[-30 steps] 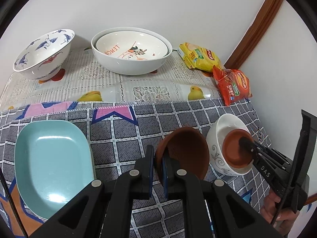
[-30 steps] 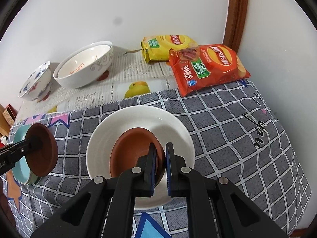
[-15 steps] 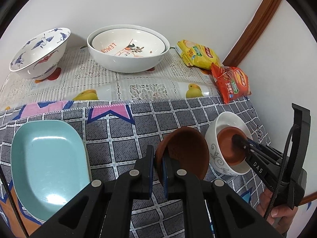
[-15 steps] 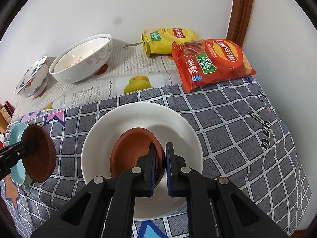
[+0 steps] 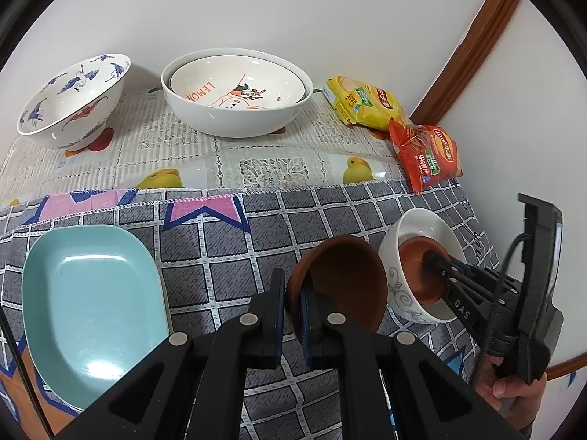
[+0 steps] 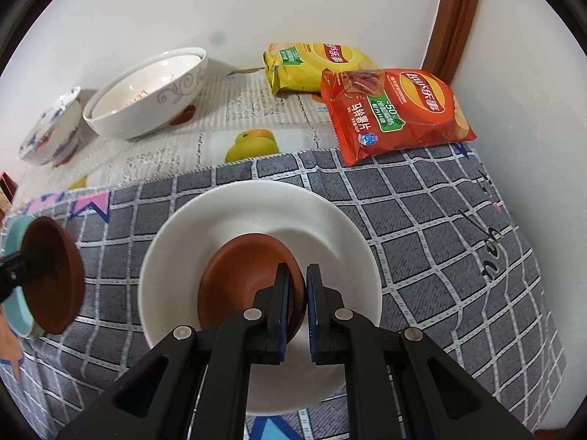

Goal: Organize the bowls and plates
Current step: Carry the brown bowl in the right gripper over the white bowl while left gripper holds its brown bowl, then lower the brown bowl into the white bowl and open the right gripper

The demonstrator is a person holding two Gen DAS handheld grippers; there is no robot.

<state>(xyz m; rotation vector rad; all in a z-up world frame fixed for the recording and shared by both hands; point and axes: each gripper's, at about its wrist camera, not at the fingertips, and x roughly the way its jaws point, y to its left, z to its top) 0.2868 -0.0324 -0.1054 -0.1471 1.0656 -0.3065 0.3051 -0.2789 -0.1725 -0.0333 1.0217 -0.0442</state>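
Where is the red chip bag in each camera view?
Left wrist: red chip bag lies upper right, at the checked cloth's far edge, below the yellow bag.
Right wrist: red chip bag is large, upper right of centre, beyond the white bowl.
Shared landmark: the yellow bag just behind it.

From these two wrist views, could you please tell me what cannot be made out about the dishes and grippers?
- Small brown clay dish in the white patterned bowl, right wrist view: near rim hidden by the right gripper fingers; whether it rests on the bowl's bottom is unclear.
- Tilted brown clay dish, left wrist view: lower edge hidden by the left gripper.
- Light blue rectangular plate: in the right wrist view, mostly hidden behind that tilted dish.
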